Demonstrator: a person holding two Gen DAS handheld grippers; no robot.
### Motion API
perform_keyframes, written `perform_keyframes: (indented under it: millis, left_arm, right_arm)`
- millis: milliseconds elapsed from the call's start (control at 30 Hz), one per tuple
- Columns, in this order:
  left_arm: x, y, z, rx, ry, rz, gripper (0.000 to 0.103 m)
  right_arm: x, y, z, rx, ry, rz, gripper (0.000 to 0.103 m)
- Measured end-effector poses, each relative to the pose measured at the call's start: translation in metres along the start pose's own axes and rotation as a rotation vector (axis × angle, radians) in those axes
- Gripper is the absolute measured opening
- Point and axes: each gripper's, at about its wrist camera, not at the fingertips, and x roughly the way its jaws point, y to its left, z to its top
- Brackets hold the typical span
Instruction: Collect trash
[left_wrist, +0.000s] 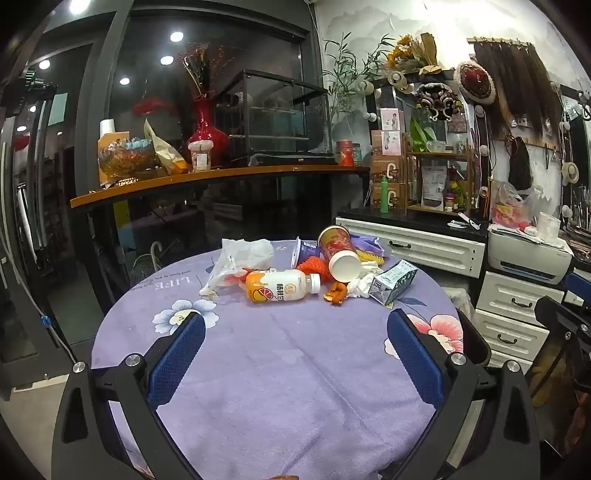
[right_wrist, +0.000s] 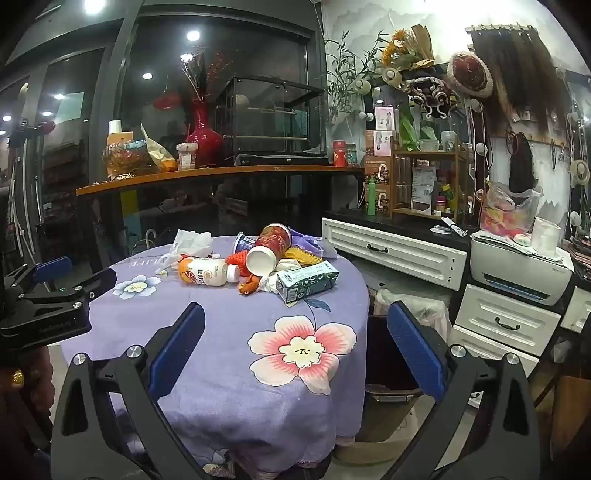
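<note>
My left gripper hangs over the near half of the round bench under its lilac flowered cloth, its blue-padded fingers spread wide with nothing between them. My right gripper is just as wide apart and empty, held at the bench's right edge, so its right finger stands over the dark waste bin on the floor beside the bench.

The trash lies in a loose heap on the far side of the bench, well apart from both grippers. A white plastic drink bottle with an orange label lies on its side nearest me. Just left of it is a crumpled white plastic bag. Behind the bottle a red patterned paper cup is tipped over, its white mouth toward me, resting on an orange foam fruit net. Right of the cup are crumpled white tissues and a green-and-white carton lying on its side, touching the tissues. Orange peel scraps lie in front of the cup.
</note>
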Motion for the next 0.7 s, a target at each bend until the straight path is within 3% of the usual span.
perform_keyframes:
  millis: [700]
  left_arm:
    - [-0.0007, 0.0005, -0.0006, 0.003, 0.008, -0.007, 0.098]
  right_arm:
    - [0.0015, 0.0005, -0.0020, -0.002, 0.006, 0.001, 0.098]
